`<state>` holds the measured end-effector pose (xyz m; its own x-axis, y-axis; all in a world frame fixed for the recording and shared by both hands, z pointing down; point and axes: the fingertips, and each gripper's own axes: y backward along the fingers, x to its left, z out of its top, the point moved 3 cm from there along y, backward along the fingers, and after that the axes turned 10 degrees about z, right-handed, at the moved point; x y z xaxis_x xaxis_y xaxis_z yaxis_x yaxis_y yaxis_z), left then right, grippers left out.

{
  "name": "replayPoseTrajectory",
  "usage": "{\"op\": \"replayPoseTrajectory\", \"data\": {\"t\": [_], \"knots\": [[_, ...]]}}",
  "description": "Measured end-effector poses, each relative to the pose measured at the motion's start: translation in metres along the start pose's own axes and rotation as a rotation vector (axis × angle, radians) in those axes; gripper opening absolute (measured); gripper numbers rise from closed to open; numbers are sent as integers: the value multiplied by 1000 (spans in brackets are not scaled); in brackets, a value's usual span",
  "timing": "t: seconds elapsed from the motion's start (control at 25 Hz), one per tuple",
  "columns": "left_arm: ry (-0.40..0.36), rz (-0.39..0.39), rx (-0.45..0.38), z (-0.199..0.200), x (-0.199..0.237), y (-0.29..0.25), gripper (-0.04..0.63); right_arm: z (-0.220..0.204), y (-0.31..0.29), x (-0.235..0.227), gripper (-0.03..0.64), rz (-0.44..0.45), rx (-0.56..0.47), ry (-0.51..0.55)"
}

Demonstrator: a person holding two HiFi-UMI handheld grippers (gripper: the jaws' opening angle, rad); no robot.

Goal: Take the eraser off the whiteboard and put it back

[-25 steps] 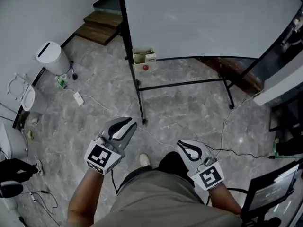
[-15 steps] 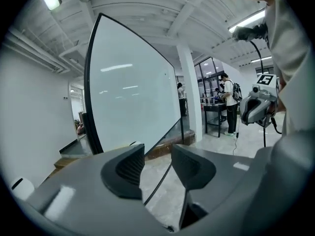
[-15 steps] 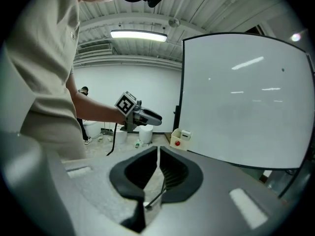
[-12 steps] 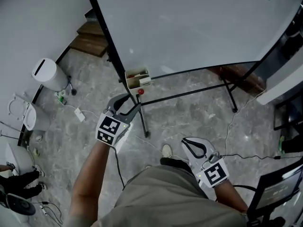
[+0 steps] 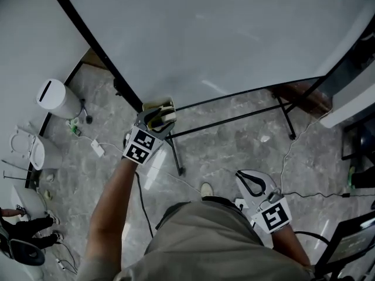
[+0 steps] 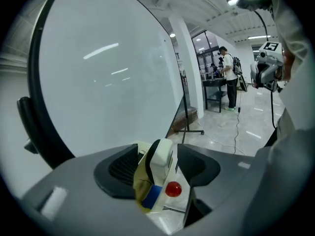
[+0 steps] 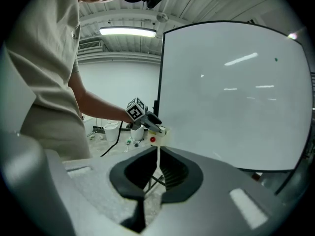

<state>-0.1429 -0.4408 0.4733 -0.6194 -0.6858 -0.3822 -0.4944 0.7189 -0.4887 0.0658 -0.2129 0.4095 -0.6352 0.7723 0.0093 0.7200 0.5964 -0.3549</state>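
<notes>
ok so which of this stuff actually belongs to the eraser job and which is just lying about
In the job: whiteboard; eraser in its cream box; left gripper, jaws just opened, either side of the eraser, not pressing.

Lying about: red knob; white bin; white plug block; right gripper, shut, empty.

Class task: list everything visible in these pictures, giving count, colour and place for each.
whiteboard: one, white, black frame, on a stand ahead.
box: one, cream, at the board's lower left corner.
eraser: one, white and black, upright in the box.
red knob: one, red, on the box's outside.
bin: one, white, floor at left.
power strip: one, white, floor beside the bin.
bystander: one, white top, far across the hall.
left gripper: one, grey, at the box; jaws just opened, eraser between them, unpressed.
right gripper: one, grey, low at the person's side, shut.
</notes>
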Motion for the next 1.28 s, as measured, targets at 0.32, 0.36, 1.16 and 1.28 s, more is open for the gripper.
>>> {"op": "replayPoseTrajectory", "data": {"t": [0.32, 0.36, 1.16, 1.28], "knots": [[-54, -42, 76, -12, -4, -27, 252, -8, 0, -30, 9, -12, -3, -2], [-55, -48, 79, -13, -5, -28, 234, -8, 0, -31, 9, -10, -2, 0], [17, 104, -138, 30, 15, 71, 175, 4, -18, 27, 9, 55, -8, 29], [38, 122, -194, 40, 15, 112, 175, 8, -21, 49, 9, 72, -9, 40]]}}
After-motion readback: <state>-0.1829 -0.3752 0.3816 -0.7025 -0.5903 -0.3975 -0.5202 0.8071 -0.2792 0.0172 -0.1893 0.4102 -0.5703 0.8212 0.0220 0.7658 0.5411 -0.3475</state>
